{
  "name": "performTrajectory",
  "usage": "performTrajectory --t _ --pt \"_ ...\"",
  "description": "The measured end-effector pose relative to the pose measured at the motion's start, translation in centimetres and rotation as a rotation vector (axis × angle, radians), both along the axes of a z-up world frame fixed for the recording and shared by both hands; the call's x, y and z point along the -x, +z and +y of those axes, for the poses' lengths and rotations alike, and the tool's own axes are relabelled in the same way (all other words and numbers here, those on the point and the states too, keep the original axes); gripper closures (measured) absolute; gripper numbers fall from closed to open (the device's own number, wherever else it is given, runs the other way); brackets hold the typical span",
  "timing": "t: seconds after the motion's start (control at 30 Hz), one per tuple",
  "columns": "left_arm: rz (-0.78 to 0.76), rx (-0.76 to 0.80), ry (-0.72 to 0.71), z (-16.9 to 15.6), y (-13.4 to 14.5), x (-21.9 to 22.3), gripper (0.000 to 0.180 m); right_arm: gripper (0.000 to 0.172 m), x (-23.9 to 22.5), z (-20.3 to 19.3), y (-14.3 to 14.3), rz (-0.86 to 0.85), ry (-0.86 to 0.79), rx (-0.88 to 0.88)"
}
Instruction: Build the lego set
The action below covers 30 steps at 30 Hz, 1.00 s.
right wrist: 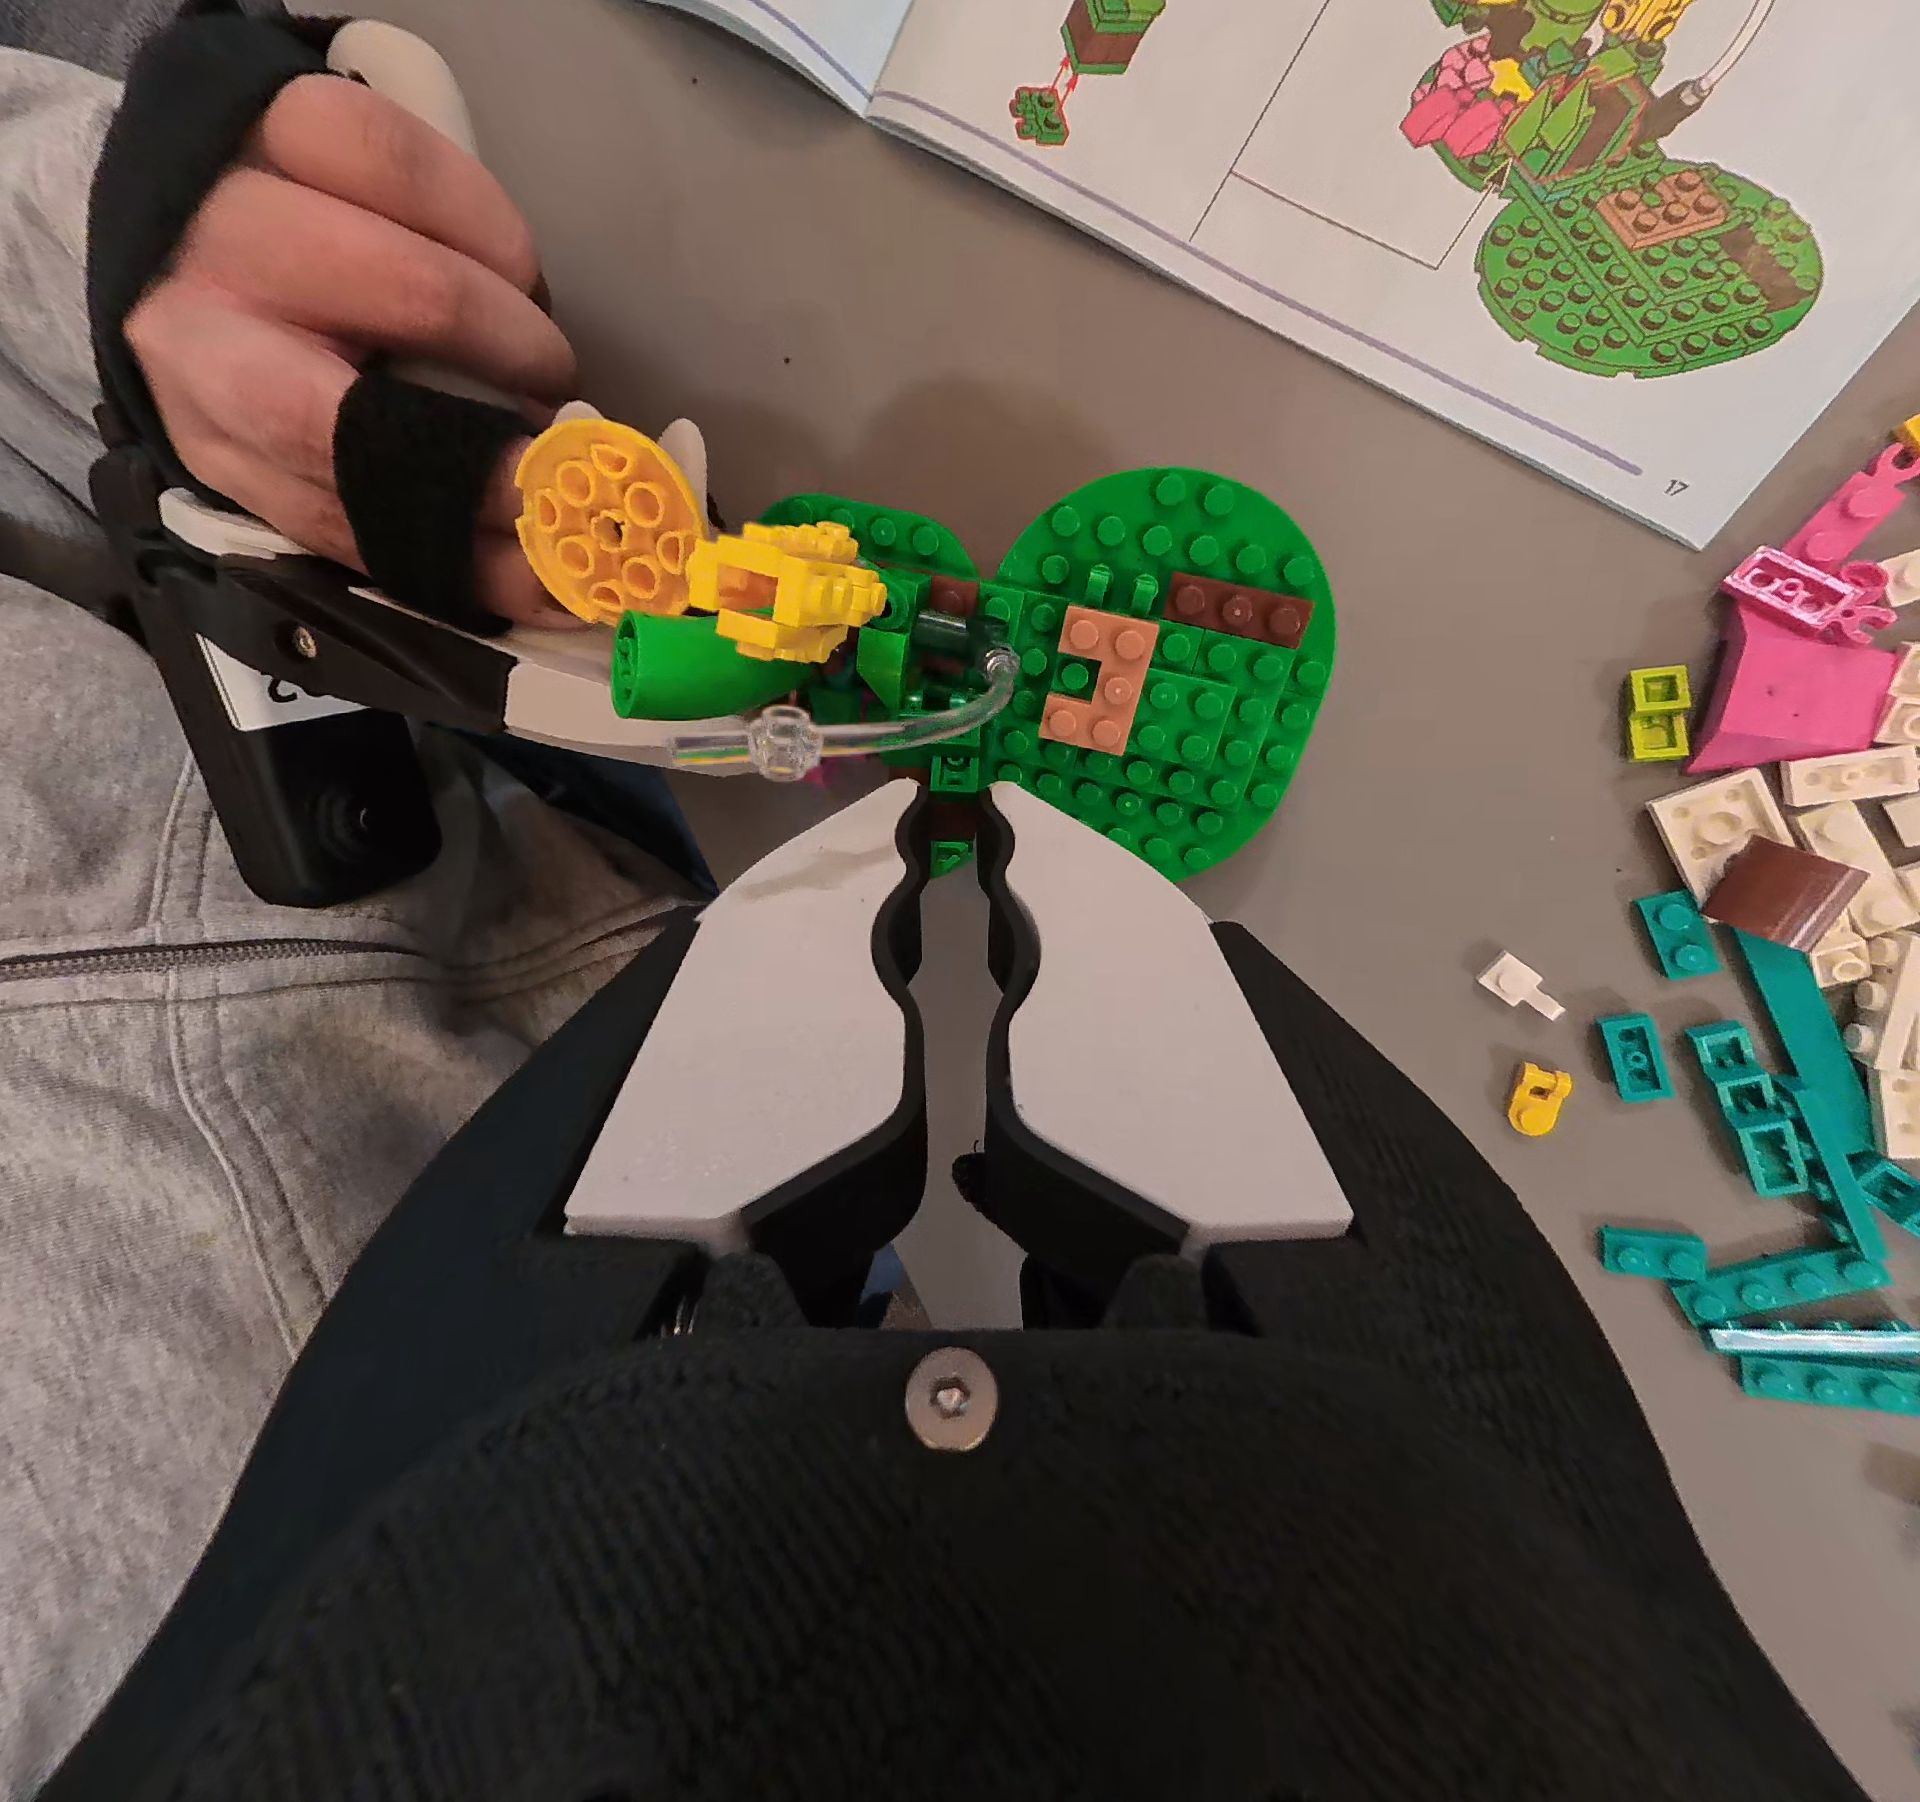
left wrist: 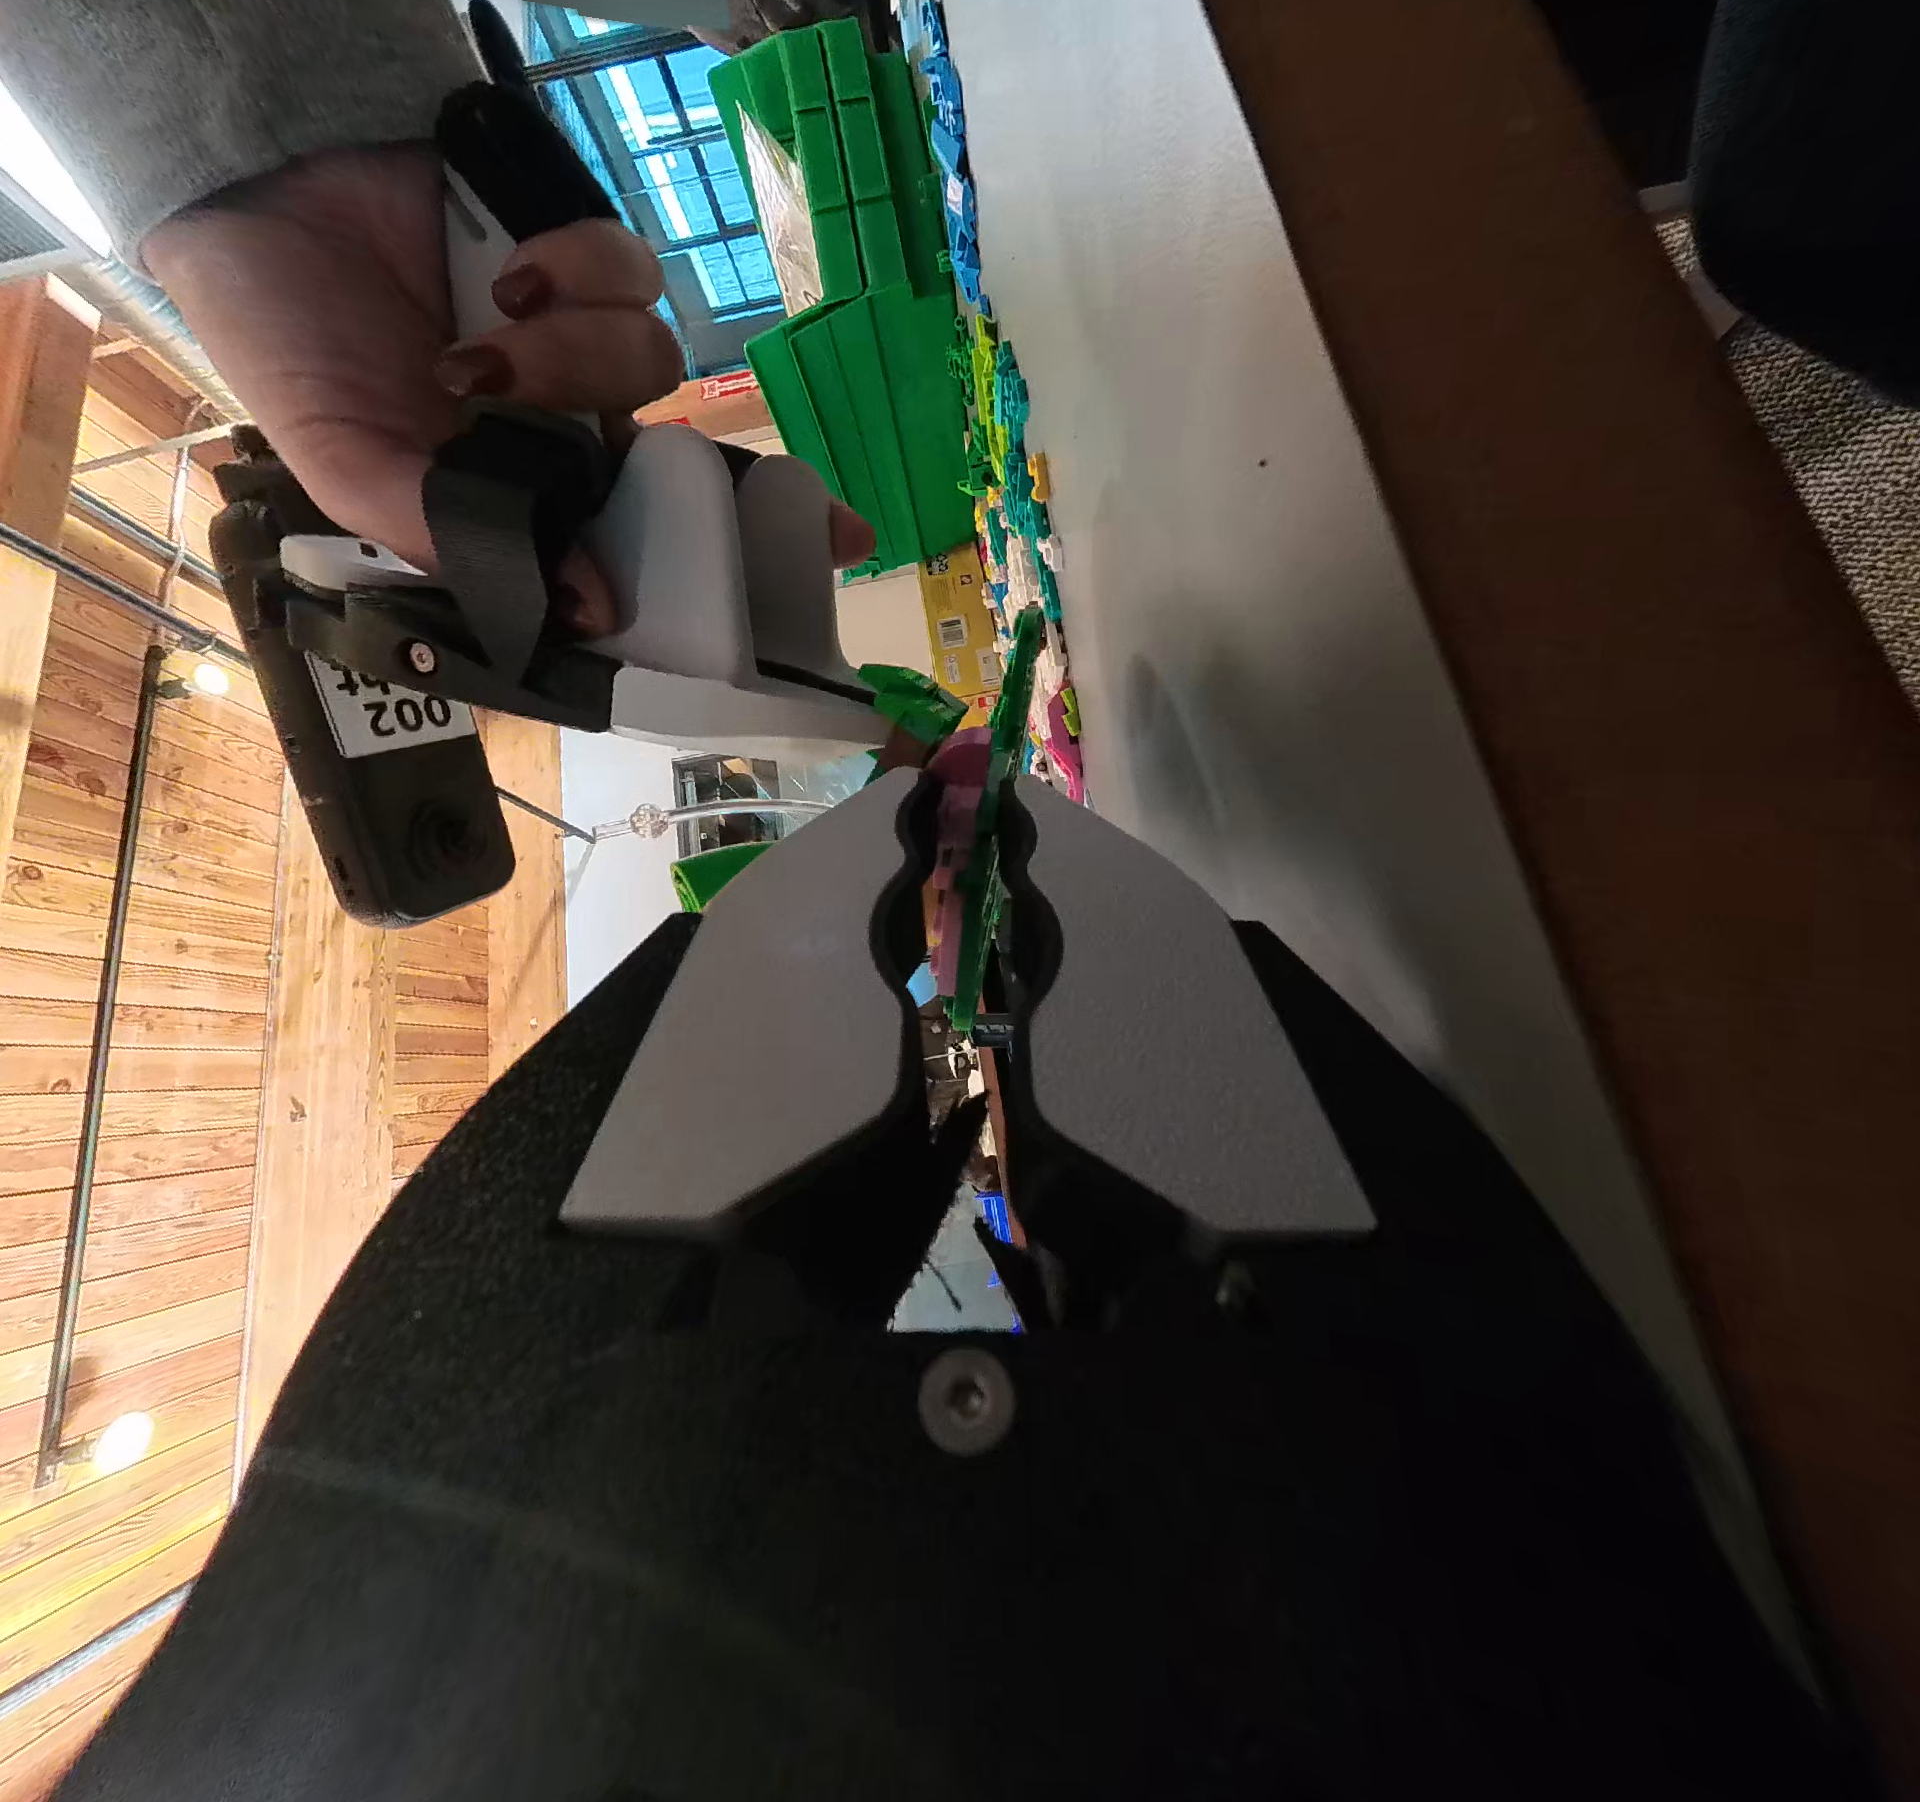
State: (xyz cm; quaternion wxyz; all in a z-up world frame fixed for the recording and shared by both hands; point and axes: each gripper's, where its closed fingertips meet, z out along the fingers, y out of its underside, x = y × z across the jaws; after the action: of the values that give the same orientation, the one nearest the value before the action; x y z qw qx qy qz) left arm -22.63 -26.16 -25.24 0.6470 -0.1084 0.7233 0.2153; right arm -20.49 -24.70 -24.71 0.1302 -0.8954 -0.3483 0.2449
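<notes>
My left gripper (left wrist: 971, 796) is shut on the edge of a green brick model: a green two-lobed studded plate (left wrist: 1013, 692) with pink bricks (left wrist: 961, 817) on it, seen edge-on above the table. In the right wrist view the plate (right wrist: 1195, 786) faces me, with tan bricks (right wrist: 1107, 677), brown bricks (right wrist: 1236, 614), a yellow flower (right wrist: 790, 599), a yellow disc (right wrist: 608, 531), a green cone (right wrist: 686, 672) and a clear rod (right wrist: 831, 739). My right gripper (right wrist: 954, 802) is shut on a small green and brown brick piece (right wrist: 951, 853) held against the model's middle. That piece also shows in the left wrist view (left wrist: 914, 698).
An open instruction booklet (right wrist: 1351, 142) lies on the grey table (right wrist: 727, 246) behind the model. Loose pink, white, teal and yellow bricks (right wrist: 1818, 921) lie at the right. Green bins (left wrist: 862, 298) and a yellow box (left wrist: 956, 609) stand farther off. A wooden edge (left wrist: 1455, 505) runs alongside. Less than 4 cm separates the two grippers' tips.
</notes>
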Motion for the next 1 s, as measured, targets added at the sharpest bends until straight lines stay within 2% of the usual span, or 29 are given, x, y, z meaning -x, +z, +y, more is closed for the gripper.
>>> performTrajectory --t 0.3,0.57,0.83,0.9,1.0 --pt "-0.014 0.021 -0.003 0.0 0.0 0.0 0.170 0.165 0.1 0.0 -0.1 0.040 -0.015 0.011" --pt "-0.017 0.034 0.003 0.1 0.0 0.1 0.170 0.165 0.1 0.2 -0.3 0.063 -0.023 -0.099" --pt "-0.020 0.026 0.005 0.1 0.1 0.1 0.170 0.166 -0.6 0.0 -0.4 0.040 -0.034 -0.047" --pt "-0.025 0.023 0.012 0.2 0.1 0.2 0.170 0.166 -1.3 -0.1 -0.5 0.016 -0.025 -0.051" --pt "-0.033 0.037 0.025 0.5 0.1 0.4 0.170 0.165 -4.5 -0.2 -1.5 -0.152 0.001 -0.070"
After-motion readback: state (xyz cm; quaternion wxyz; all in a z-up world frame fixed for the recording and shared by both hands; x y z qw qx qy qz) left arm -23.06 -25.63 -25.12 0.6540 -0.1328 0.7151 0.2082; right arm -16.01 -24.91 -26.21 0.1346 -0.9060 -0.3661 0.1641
